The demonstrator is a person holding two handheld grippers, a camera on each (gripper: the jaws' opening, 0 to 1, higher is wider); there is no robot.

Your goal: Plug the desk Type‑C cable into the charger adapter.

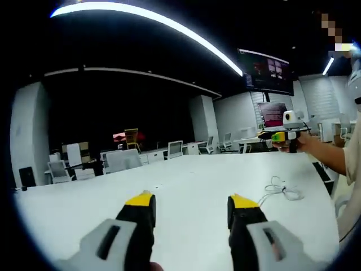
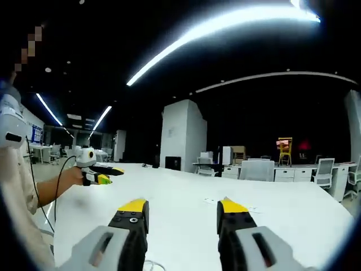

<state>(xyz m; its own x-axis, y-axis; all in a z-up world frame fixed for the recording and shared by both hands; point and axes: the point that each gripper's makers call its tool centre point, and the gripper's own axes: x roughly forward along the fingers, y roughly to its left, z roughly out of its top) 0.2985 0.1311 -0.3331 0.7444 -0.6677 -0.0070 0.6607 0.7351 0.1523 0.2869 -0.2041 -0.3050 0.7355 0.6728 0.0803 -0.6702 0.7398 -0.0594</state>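
Observation:
A white cable (image 1: 280,189) lies loosely coiled on the white table (image 1: 192,169), to the right of and beyond my left gripper (image 1: 192,200). That gripper hovers over the table, open, with nothing between its yellow-tipped jaws. My right gripper (image 2: 183,205) is also open and empty above the table (image 2: 186,192); a short bit of white cable (image 2: 153,264) shows low between its jaws. Each gripper appears in the other's view, held in a hand: the right gripper (image 1: 280,135) at the far right, the left gripper (image 2: 102,174) at the left. I cannot make out a charger adapter.
The table's far edge borders a dim office with white desks and chairs (image 1: 175,148), a white pillar (image 2: 180,135), a yellow chair (image 2: 285,145) and a hanging screen (image 1: 271,70). The person's arm and body (image 2: 22,192) stand along the table's side.

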